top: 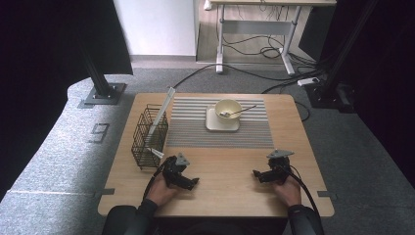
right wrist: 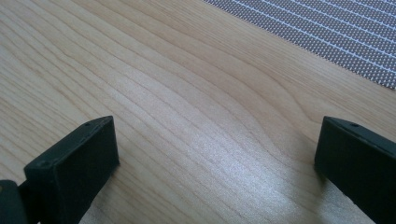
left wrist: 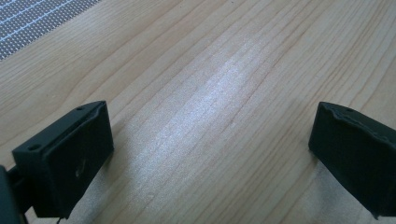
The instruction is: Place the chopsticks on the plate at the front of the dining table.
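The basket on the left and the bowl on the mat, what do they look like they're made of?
The basket looks like thin black metal wire, coated or painted: an open see-through grid. The bowl seems glazed ceramic or possibly plastic: smooth, pale cream, slightly glossy. It sits on a matching square plate, with a metal-looking spoon inside.

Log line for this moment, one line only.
left gripper: open, empty, on table | right gripper: open, empty | bowl with spoon on plate | wire basket: untouched

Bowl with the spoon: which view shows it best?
The high view: the bowl sits whole on its plate, spoon resting inside. The two gripper views look along open jaws at bare table and a corner of the striped mat, with no bowl.
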### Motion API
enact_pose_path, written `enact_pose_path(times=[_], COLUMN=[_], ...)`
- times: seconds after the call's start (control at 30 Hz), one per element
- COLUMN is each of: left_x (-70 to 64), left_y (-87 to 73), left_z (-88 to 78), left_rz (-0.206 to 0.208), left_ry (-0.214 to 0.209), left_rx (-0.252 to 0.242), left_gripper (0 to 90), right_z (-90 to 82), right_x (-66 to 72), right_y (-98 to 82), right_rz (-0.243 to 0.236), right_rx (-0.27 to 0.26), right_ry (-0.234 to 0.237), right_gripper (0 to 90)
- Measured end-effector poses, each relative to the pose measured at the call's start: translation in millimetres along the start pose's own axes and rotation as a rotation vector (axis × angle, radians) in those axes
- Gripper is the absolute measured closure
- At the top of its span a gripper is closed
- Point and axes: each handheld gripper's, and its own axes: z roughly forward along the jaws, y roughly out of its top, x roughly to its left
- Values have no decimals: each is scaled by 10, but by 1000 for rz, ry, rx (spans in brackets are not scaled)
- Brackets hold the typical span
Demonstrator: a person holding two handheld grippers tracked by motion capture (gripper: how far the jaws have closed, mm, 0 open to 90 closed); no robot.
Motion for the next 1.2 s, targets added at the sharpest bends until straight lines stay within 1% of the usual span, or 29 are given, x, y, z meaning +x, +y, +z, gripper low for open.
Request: enact_pose_path(times=[0.27,0.9,1.1,1.2], left_x=[2,4,4,4], left_y=[0,5,5,5], left_z=[0,5,5,5], left_rz=[0,1,1,1], left_ry=[-1,-3,-3,-3], left_rx=[0,-1,-1,-1], left_gripper=[0,0,0,0], right_z=[-2,-2,-8,-33], right_x=[7,9,13,35], right_y=[-2,-1,11,38], right_rz=[5,4,6,7], right_rx=[0,0,7,-8], right_ry=[-6,-4,4,19], right_gripper=[0,0,0,0])
